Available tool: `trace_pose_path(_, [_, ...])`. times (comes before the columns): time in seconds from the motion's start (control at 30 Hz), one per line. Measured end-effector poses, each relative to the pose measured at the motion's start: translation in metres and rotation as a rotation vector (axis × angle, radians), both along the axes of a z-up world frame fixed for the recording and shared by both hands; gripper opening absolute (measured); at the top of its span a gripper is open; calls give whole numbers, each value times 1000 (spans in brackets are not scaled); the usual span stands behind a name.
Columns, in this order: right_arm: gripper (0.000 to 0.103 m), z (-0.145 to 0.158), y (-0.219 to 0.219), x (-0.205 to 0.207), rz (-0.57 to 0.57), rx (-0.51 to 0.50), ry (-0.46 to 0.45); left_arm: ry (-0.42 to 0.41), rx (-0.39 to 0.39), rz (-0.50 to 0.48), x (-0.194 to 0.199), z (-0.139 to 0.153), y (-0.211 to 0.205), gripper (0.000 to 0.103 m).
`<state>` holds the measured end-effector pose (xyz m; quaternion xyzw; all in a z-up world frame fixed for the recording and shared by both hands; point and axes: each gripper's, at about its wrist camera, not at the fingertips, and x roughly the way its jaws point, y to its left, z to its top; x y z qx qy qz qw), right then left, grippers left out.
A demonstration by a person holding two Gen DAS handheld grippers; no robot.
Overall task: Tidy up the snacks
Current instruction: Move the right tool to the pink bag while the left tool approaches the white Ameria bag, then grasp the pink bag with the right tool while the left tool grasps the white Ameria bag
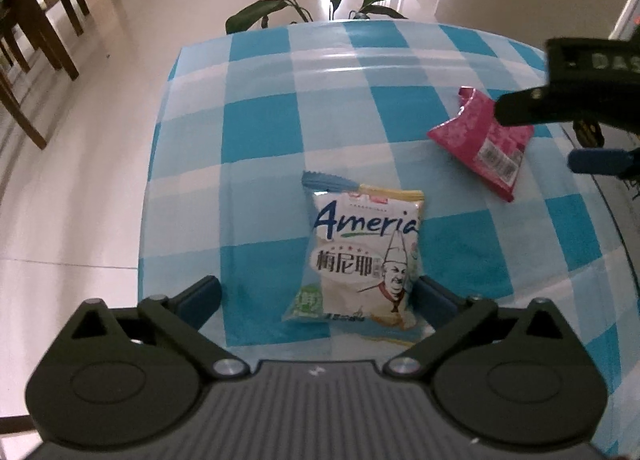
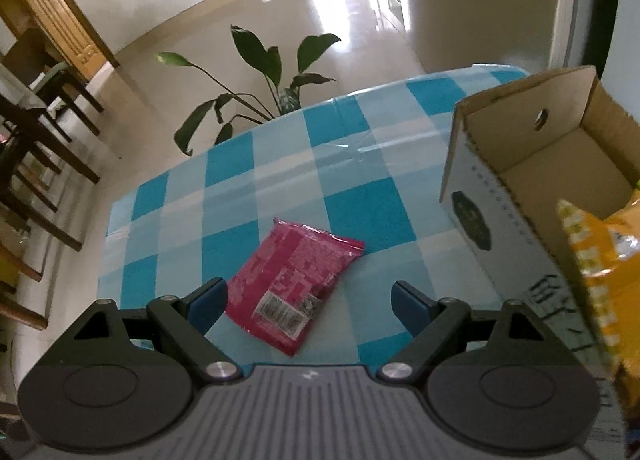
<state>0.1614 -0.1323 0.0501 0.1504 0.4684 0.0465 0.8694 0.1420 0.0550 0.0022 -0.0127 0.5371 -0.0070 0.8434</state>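
Note:
A white snack bag printed with a chef lies flat on the blue-and-white checked table. My left gripper hangs over its near end, open, the bag lying between the fingers; the right pad is close beside the bag's edge. A pink snack packet lies barcode side up further right, also seen in the left wrist view as the pink packet. My right gripper is open above the packet, which lies nearer the left pad. From the left wrist view the right gripper straddles the packet.
An open cardboard box stands at the table's right, with a yellow snack bag poking out of its near end. A leafy plant rises behind the table's far edge. Wooden chairs stand on the tiled floor to the left.

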Motion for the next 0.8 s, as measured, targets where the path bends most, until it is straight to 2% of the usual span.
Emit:
trace_pose_path(0.13, [96, -8, 8, 8, -15, -10, 8, 7, -22, 10, 2, 0, 3, 103])
trace_pose_path(0.33, [99, -17, 21, 20, -31, -55, 3, -74, 69, -86, -1, 5, -13, 101])
trace_pose_path(0.57, [100, -20, 42, 27, 0, -146, -21, -57, 25, -43, 10, 3, -10, 103])
trace_pose_path(0.67, [93, -22, 49, 25, 16, -214, -38, -42, -13, -17, 12, 0, -4, 103])
trace_pose_path(0.7, [88, -23, 51, 24, 27, -244, -44, -33, -35, -1, 13, -1, -1, 103])
trace_pose_path(0.8, [72, -24, 56, 20, 66, -327, -67, -34, -29, -1, 12, -2, -2, 103])
